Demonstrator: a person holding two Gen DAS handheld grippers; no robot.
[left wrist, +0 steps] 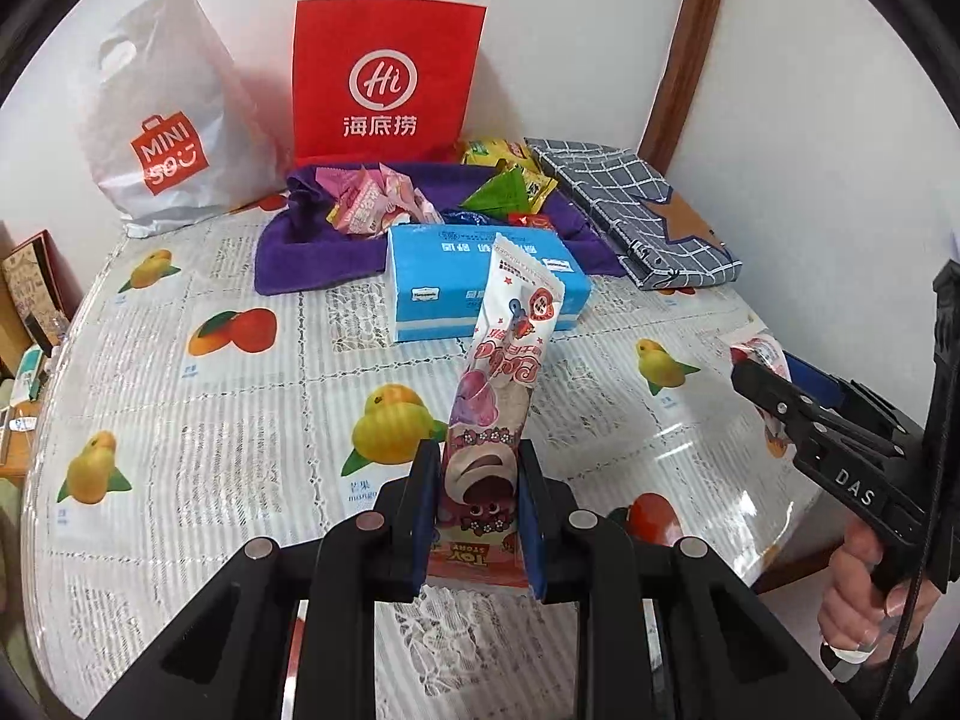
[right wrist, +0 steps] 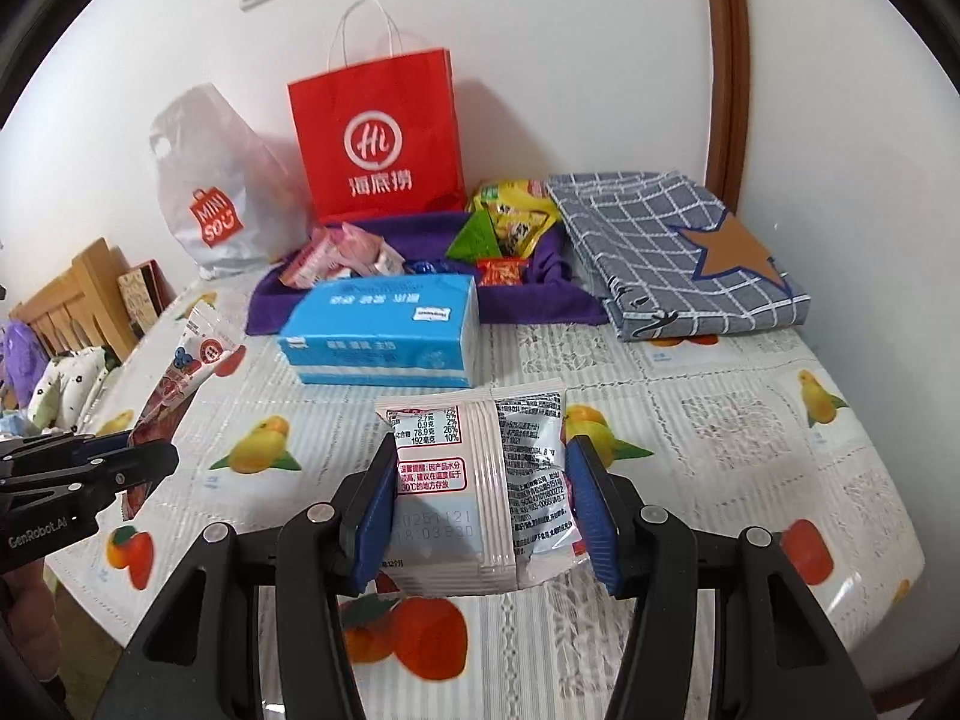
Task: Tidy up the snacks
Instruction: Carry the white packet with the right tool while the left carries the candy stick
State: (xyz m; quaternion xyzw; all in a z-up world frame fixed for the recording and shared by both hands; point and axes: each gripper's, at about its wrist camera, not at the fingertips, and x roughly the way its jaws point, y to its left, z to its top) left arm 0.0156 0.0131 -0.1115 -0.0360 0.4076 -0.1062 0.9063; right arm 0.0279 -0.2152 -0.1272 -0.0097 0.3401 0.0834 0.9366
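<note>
My left gripper (left wrist: 477,516) is shut on a long pink Toy Story snack packet (left wrist: 498,384) and holds it above the table; it also shows in the right wrist view (right wrist: 180,372). My right gripper (right wrist: 480,516) is shut on a white snack packet (right wrist: 480,480), printed back side up, held above the table. In the left wrist view the right gripper (left wrist: 750,372) is at the right edge. At the back a purple cloth tray (left wrist: 312,252) holds pink packets (left wrist: 372,204) and green and yellow packets (left wrist: 510,180).
A blue tissue box (right wrist: 384,336) lies in front of the tray. A red paper bag (right wrist: 378,144) and a white Miniso bag (right wrist: 222,192) stand against the wall. A folded grey checked cloth (right wrist: 672,246) lies at the back right. The table (right wrist: 720,450) has a fruit-print cover.
</note>
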